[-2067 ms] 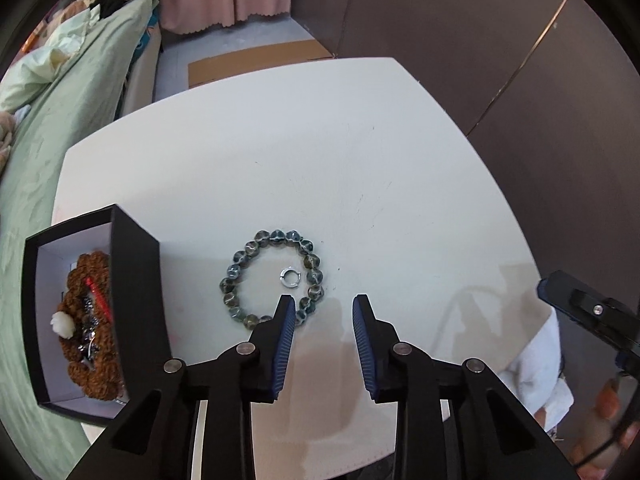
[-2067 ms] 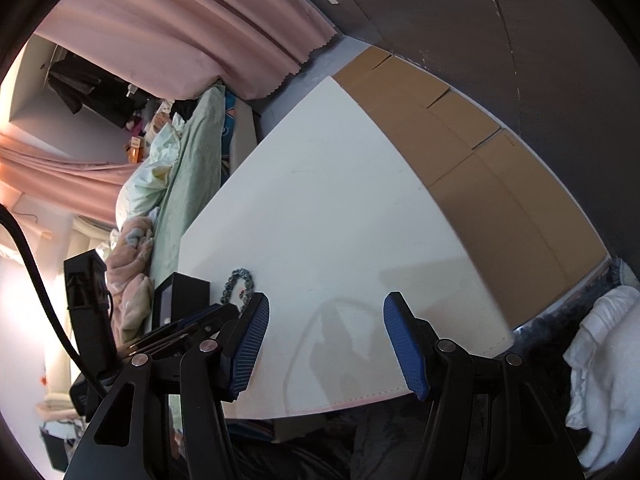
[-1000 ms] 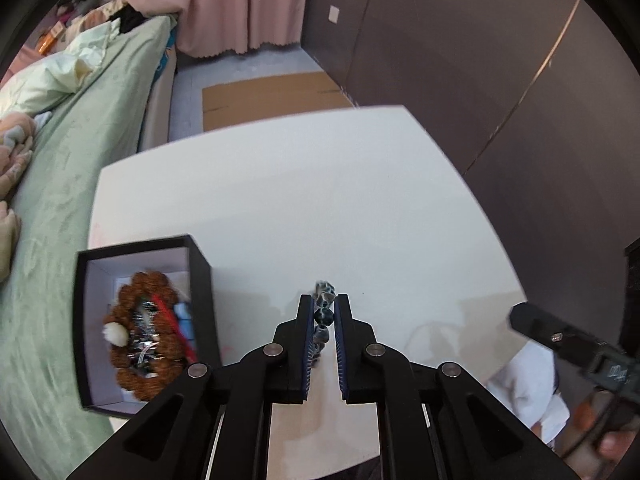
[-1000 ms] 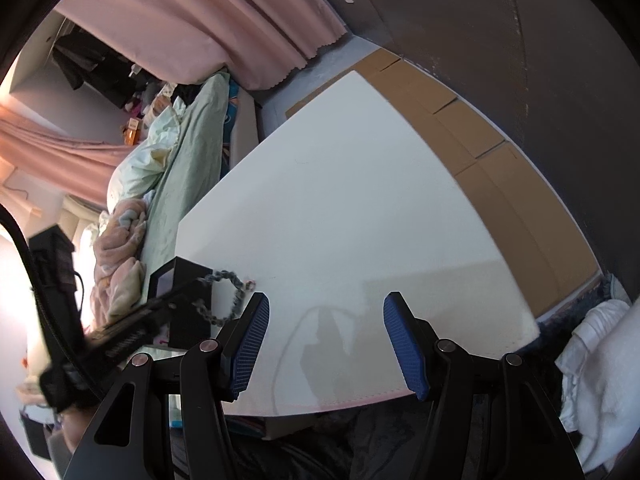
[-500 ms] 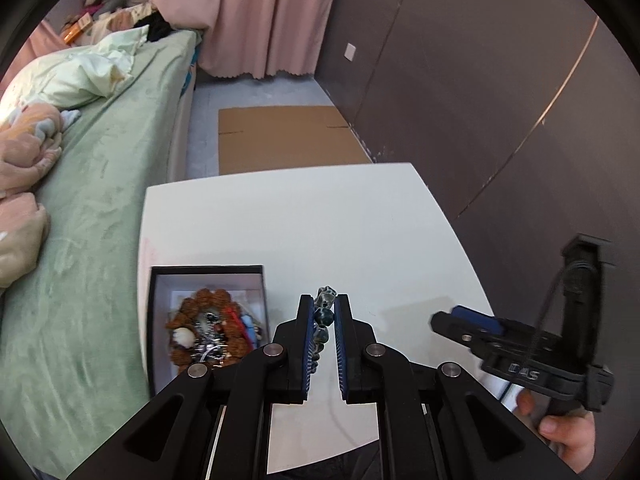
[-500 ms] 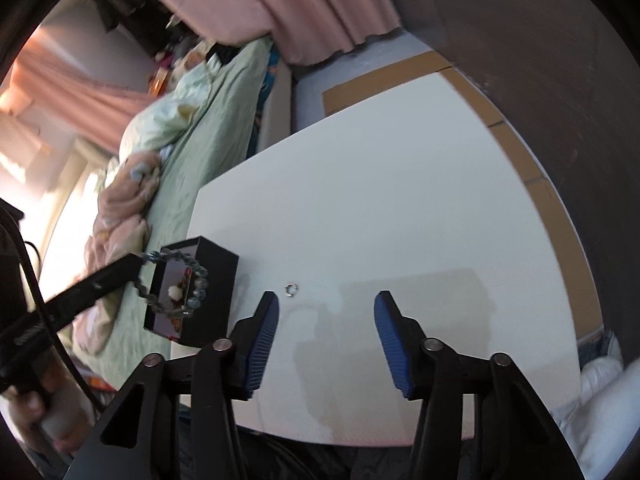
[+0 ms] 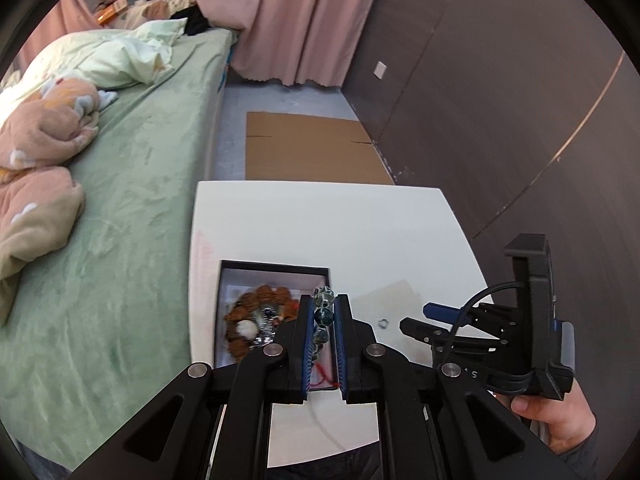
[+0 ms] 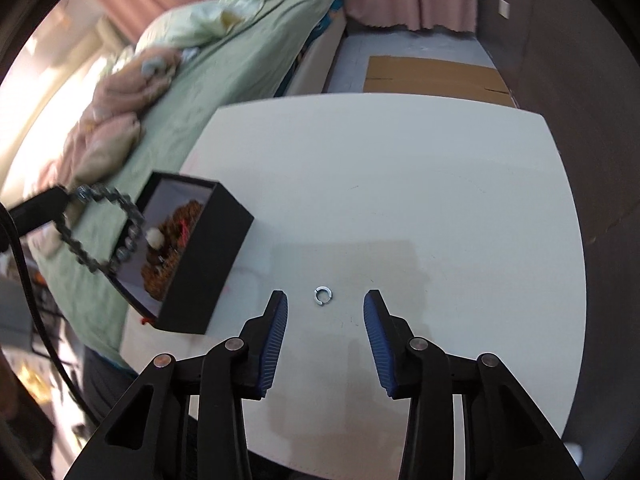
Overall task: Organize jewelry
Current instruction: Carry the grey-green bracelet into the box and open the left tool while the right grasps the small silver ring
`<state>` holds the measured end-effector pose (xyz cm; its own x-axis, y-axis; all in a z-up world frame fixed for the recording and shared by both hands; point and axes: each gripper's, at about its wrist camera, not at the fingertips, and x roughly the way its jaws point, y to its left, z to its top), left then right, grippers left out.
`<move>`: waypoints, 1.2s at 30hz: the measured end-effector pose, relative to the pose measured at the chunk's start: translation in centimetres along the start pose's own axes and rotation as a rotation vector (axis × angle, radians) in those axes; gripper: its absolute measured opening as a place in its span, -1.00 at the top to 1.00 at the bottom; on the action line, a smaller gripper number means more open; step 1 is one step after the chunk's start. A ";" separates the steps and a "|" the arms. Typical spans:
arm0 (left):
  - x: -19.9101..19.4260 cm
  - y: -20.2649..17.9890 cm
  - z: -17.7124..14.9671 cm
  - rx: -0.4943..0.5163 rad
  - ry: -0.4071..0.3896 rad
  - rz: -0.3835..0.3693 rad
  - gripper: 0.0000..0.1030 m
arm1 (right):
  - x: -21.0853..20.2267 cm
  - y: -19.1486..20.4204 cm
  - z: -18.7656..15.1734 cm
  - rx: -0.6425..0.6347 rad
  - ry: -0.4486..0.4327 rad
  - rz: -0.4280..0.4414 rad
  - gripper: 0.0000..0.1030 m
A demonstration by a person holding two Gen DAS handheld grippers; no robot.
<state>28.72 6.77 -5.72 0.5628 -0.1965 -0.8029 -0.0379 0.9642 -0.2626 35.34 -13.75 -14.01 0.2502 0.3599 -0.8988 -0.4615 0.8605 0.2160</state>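
- Left wrist view: left claw (image 7: 323, 322) is pinching a bracelet (image 7: 322, 314) of dark blue-green beads above the open black box (image 7: 274, 270).
- Right claw (image 8: 325, 334) is closing, empty, around a small silver ring (image 8: 323, 295) lying on the white bench (image 8: 400, 184).
- No writing is reading clearly.

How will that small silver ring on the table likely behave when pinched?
The ring lies flat and thin on the smooth white table, so it probably slides away from pads. Its open gap suggests metal, likely stiff and light.
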 end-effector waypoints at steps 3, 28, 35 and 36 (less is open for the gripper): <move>-0.1 1.0 -0.3 -0.017 0.000 0.005 0.80 | 0.9 0.6 0.5 -0.044 0.035 -0.020 0.21; 2.0 3.6 -0.7 -0.100 0.038 -0.036 0.80 | 3.9 2.8 0.7 -0.205 0.200 -0.145 0.73; 3.3 4.2 -0.8 -0.173 0.093 -0.077 0.78 | -0.6 2.3 0.8 -0.142 0.083 -0.080 0.73; 3.2 4.4 -0.9 -0.183 0.096 -0.076 0.75 | -1.3 2.6 0.9 -0.138 0.067 -0.073 0.73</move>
<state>29.65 10.22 -9.95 0.4892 -0.2923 -0.8217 -0.1524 0.8990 -0.4105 34.60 -11.66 -11.92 0.2326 0.2691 -0.9346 -0.5579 0.8240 0.0984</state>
